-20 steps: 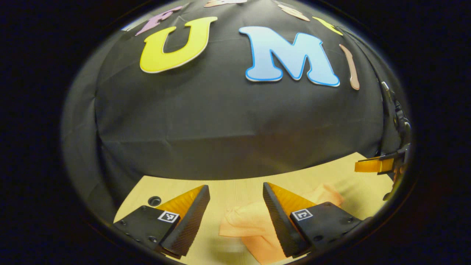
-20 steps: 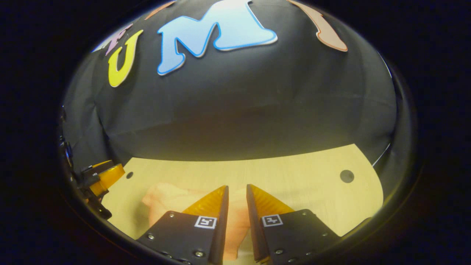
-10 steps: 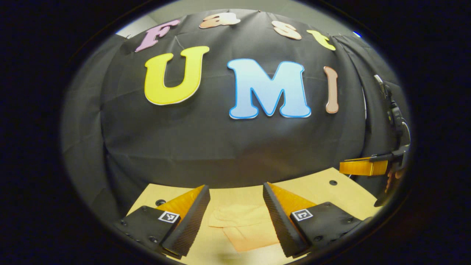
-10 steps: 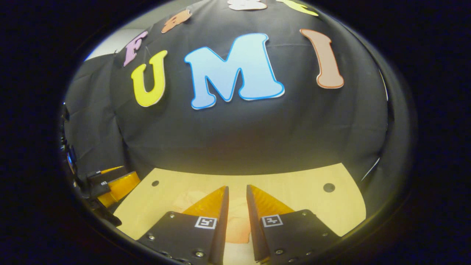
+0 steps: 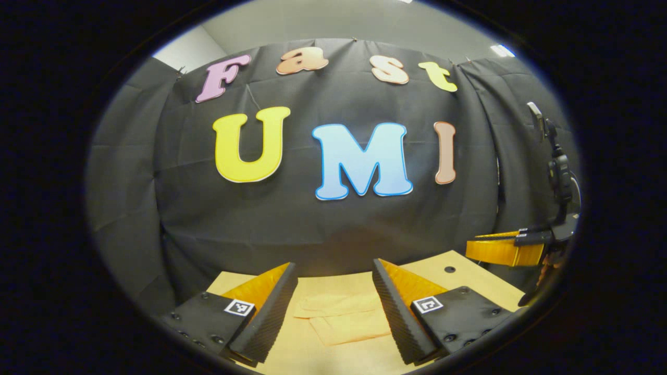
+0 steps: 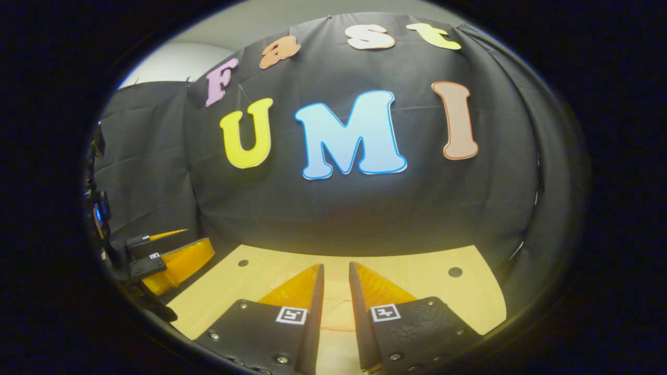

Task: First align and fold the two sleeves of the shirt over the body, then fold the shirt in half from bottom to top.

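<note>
The shirt [image 5: 341, 317] lies folded into a small flat packet on the table [image 5: 458, 265], w/ one folded edge across its top and a narrower layer below. In the left gripper view it sits btwn the two fingers of the left gripper [image 5: 333, 307] but lower down, on the wood; nothing touches it. The left gripper's fingers stand wide apart and hold nothing. They hang above the near part of the table, pointing at the black wall cloth [image 5: 333, 224]. In the same view the right gripper [image 5: 503, 251] shows far off at the right edge, over the table's corner, w/ a dark mount above it. A small round hole [image 5: 449, 270] sits in the wood near that corner. In the right gripper view the right gripper [image 6: 336, 302] has its fingers close together w/ just a thin gap btwn them, and nothing is pinched there. A bit of the shirt [image 6: 336, 317] peeks thru that gap, low on the table [image 6: 417, 276]. Two small holes show in the wood, one at left [image 6: 243, 263] and one at right [image 6: 455, 272]. The left gripper [image 6: 172, 258] shows at the left edge of that view, beside the table's side, fingers apart.
</note>
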{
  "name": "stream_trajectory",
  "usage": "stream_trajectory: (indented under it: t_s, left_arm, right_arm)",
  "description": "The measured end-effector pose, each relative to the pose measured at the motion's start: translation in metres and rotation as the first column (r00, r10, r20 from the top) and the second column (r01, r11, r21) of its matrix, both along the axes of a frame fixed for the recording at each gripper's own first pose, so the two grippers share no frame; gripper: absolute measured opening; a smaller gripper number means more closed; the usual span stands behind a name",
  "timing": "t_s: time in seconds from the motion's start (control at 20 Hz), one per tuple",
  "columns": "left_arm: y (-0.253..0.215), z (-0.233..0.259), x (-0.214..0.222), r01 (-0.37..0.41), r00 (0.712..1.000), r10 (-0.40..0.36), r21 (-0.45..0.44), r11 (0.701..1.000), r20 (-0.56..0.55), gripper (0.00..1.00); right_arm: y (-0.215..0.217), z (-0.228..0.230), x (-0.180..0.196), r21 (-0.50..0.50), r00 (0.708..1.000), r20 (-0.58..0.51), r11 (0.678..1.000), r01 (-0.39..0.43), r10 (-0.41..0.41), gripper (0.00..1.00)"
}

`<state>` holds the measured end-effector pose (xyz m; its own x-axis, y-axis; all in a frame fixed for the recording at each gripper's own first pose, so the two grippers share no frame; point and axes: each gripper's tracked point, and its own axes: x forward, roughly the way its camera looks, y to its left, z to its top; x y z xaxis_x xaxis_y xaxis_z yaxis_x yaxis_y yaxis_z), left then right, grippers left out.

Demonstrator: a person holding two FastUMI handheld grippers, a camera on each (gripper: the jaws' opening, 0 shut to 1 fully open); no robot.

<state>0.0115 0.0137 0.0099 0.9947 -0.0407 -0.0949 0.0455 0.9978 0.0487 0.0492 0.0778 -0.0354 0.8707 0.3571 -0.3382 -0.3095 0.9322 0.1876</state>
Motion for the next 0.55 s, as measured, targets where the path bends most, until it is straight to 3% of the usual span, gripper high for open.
stream_trajectory:
  t_s: [0.3,0.55]
  left_arm:
    - [-0.003,0.0,-0.045,-0.006,1.0,0.007,-0.018,1.0,0.012,0.95]
    - [0.009,-0.009,-0.051,-0.014,1.0,0.014,-0.028,1.0,-0.001,0.94]
  right_arm:
    - [-0.005,0.011,-0.037,0.01,0.999,0.029,1.0,0.026,-0.027,0.3]
    - [-0.005,0.01,-0.044,0.009,0.998,0.027,0.999,0.05,-0.05,0.3]
